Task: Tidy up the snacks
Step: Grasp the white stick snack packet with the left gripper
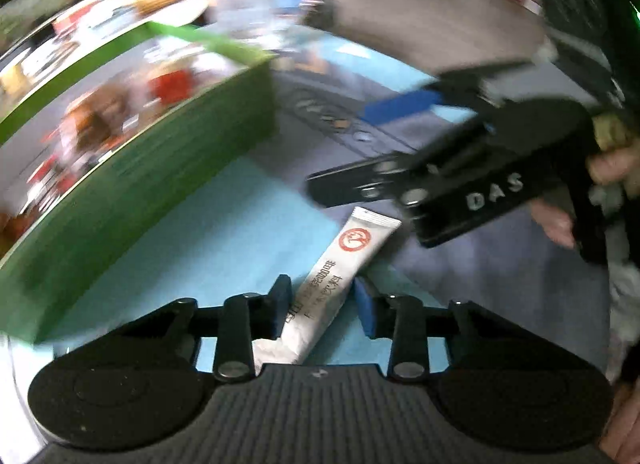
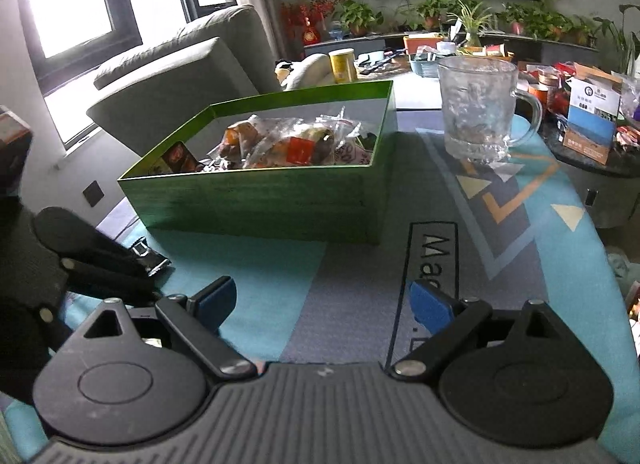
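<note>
Left claw [image 1: 320, 306] straddles a white, flat stick sachet with a red round logo [image 1: 340, 280] lying on the turquoise-and-grey patterned mat [image 1: 224, 224] over the surface. The blue pads flank the sachet's lower half; whether they press it yet — cannot tell. Right claw [image 2: 326, 302] hangs open and empty, near the green rectangular cardboard box [image 2: 260, 200] already holding wrapped snacks.

Handling judgement: the sachet looks light, thin, pliable, with slick film — likely to bow or slide. Best taken across the narrow width near mid-length, firmly but without crushing the powder. The box stands just beside it.
</note>
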### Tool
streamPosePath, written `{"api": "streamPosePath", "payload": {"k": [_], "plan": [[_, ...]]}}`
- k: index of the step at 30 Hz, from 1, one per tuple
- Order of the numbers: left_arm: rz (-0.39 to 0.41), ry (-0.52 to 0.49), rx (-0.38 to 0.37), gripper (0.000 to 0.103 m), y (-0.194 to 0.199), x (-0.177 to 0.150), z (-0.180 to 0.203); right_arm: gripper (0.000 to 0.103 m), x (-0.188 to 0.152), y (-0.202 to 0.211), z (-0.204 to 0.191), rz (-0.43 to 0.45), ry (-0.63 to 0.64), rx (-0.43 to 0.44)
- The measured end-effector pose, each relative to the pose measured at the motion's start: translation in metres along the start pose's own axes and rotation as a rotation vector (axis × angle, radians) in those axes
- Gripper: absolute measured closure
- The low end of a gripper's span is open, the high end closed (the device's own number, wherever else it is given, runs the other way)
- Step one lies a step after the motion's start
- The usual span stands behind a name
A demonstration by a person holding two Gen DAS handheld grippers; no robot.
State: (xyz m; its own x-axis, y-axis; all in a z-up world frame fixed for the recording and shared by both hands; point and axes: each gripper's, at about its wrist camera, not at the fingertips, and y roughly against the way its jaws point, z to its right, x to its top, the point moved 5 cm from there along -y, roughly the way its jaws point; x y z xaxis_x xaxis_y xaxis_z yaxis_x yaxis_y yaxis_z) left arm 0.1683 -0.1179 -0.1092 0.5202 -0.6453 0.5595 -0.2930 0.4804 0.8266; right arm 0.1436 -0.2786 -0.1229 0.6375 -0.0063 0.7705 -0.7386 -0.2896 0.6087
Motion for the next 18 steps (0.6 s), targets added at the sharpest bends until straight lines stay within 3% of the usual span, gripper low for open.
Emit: {"api": "streamPosePath", "payload": {"k": [6, 13, 18], "plan": [[0.114, 0.194, 0.006, 0.075, 0.044, -0.020, -0.013, 0.053, -0.001, 0.002, 0.003, 0.013, -0.027, -0.006], [0.239, 0.487, 0.146, 0.077, 0.094, -0.068, -0.052, 0.053, 0.001, 0.002, -0.015, 0.020, -0.016, 0.042], [0.302, 0.600, 0.246, 0.080, 0.112, -0.082, -0.080, 0.053, 0.001, -0.006, -0.050, -0.009, 0.020, 0.115]]}}
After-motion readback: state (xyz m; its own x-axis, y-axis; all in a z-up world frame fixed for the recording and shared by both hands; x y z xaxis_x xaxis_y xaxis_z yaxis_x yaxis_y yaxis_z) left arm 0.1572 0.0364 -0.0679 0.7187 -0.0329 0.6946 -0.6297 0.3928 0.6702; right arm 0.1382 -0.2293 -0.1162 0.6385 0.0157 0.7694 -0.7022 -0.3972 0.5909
